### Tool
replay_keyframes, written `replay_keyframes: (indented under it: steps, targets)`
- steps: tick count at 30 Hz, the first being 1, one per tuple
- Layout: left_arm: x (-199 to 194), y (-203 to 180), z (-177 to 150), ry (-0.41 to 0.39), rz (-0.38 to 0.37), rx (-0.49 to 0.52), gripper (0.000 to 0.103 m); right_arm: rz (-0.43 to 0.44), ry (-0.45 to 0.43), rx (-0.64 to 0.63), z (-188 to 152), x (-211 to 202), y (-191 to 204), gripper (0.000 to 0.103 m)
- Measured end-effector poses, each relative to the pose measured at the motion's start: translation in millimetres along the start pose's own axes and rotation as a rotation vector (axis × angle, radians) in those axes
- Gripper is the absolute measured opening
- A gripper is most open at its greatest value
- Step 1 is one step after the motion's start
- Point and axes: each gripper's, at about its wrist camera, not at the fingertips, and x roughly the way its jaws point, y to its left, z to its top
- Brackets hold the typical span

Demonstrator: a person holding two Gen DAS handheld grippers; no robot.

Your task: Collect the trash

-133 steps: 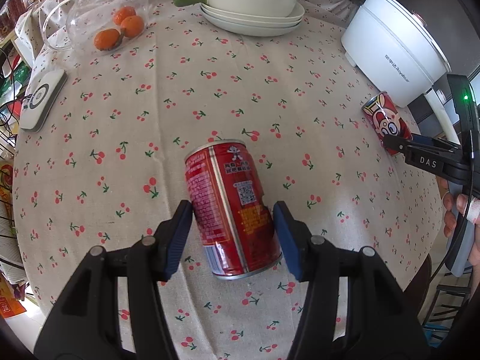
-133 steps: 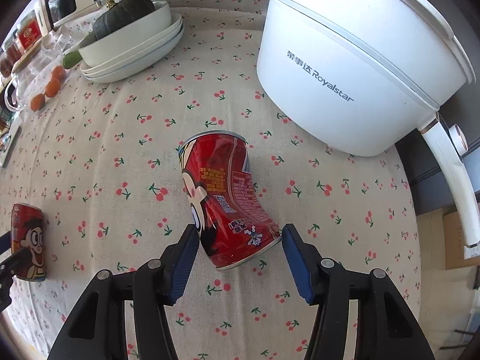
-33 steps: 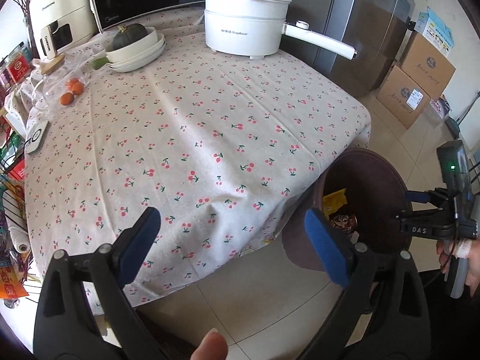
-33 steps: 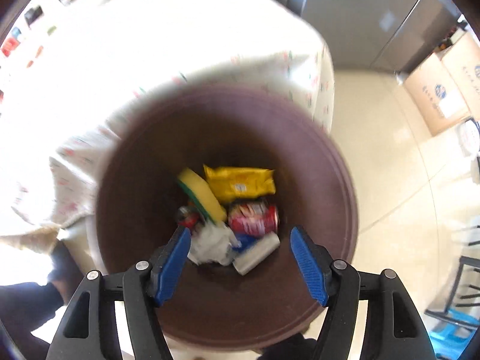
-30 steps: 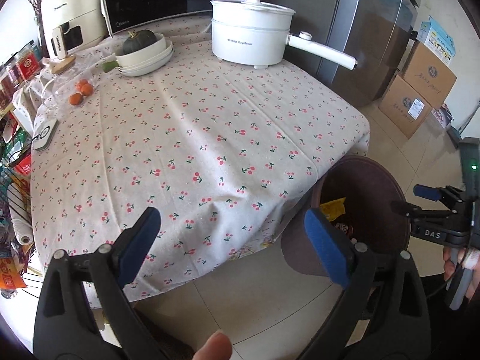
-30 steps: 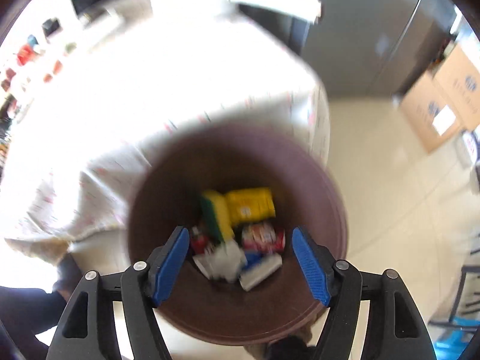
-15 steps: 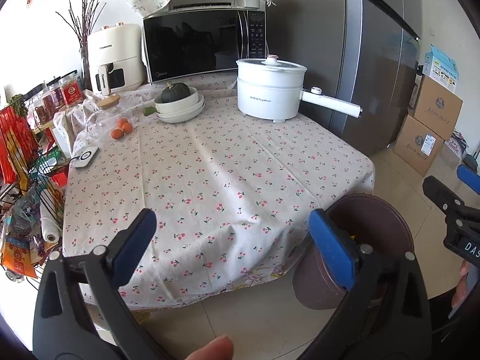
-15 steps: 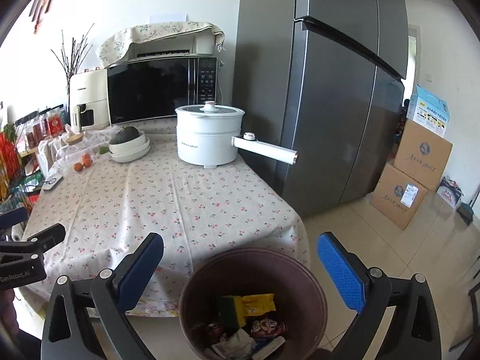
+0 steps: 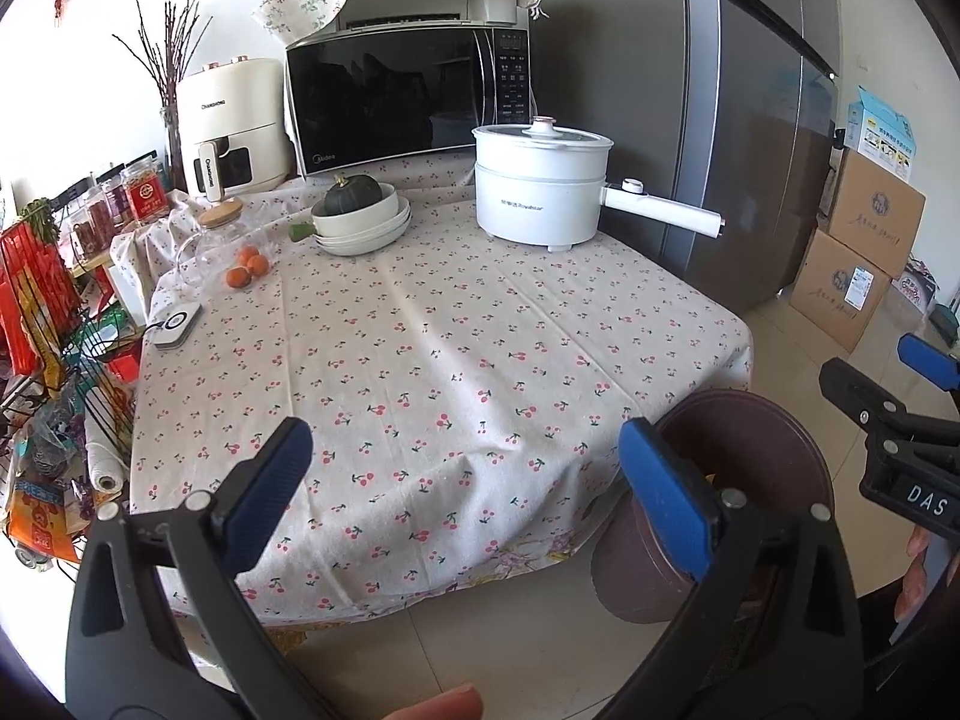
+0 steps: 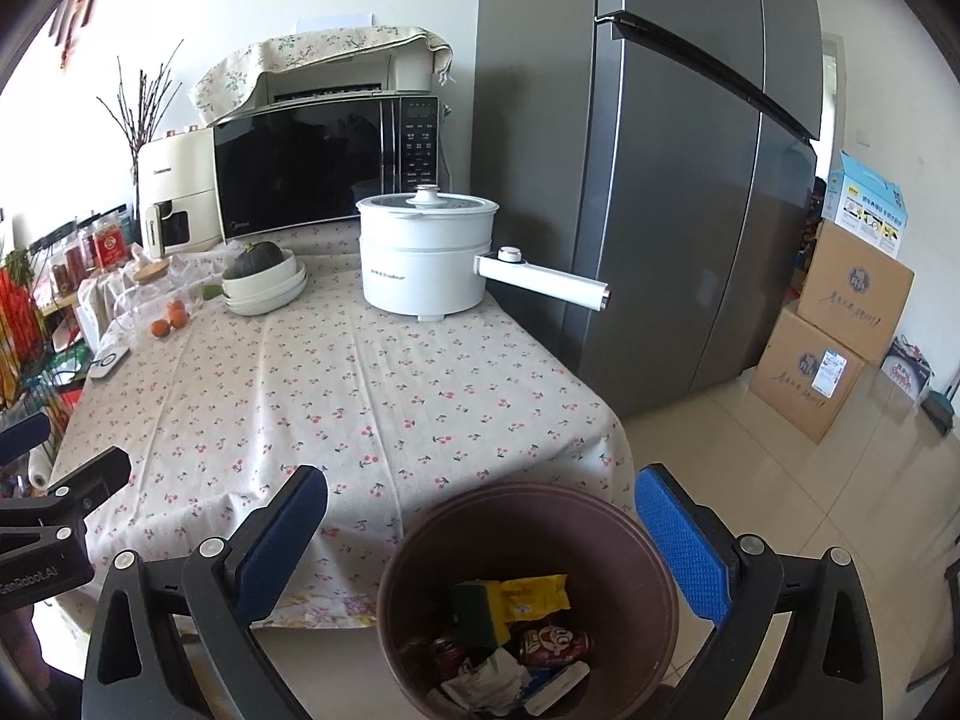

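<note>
**Trash binned, desk cleared of cans**

Trash, red cans and wrappers, lay in the brown bin beside the desk. Left gripper and right gripper: jaws wide, empty. Advice: scan the cloth for leftovers before reaching again. Seconds earlier, each gripper straddled a can on the desk; now both had lifted away.

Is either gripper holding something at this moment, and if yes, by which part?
Nothing is held. The left gripper and right gripper both stand open and empty; red drink cans lie inside the round brown bin.
</note>
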Motion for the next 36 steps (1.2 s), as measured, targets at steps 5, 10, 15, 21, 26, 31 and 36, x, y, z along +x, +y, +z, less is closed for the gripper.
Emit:
replay_keyframes:
  steps: [5, 10, 15, 21, 26, 31, 36]
  targets:
    - [0.8, -1.4, -0.7, 0.005, 0.002, 0.004, 0.102, 0.002, -0.001, -0.007, -0.8, 0.0, 2.5, 0.103]
    - [0.9, -1.9, -1.2, 0.011, 0.005, 0.007, 0.102, 0.003, 0.002, -0.008, -1.4, 0.8, 4.7, 0.103]
    - [1.4, -1.7, -0.8, 0.011, 0.004, 0.009, 0.102, 0.004, 0.004, -0.011, -1.2, 1.2, 5.6, 0.103]
    - [0.9, -0.7, 0.6, 0.009, 0.003, 0.010, 0.102, -0.001, -0.004, -0.012, -0.5, 1.7, 6.1, 0.103]
    - [0.9, -1.3, 0.8, 0.008, 0.003, 0.011, 0.102, -0.002, -0.002, -0.006, -0.5, 3.5, 5.1, 0.103]
    - [1.3, -2.3, 1.5, 0.007, 0.003, 0.012, 0.102, -0.003, 0.003, 0.001, -0.2, 5.6, 3.8, 0.103]
    - [1.2, -3.9, 1.7, 0.007, 0.001, 0.016, 0.102, -0.004, 0.002, 0.000, 0.2, 5.7, 3.9, 0.103]
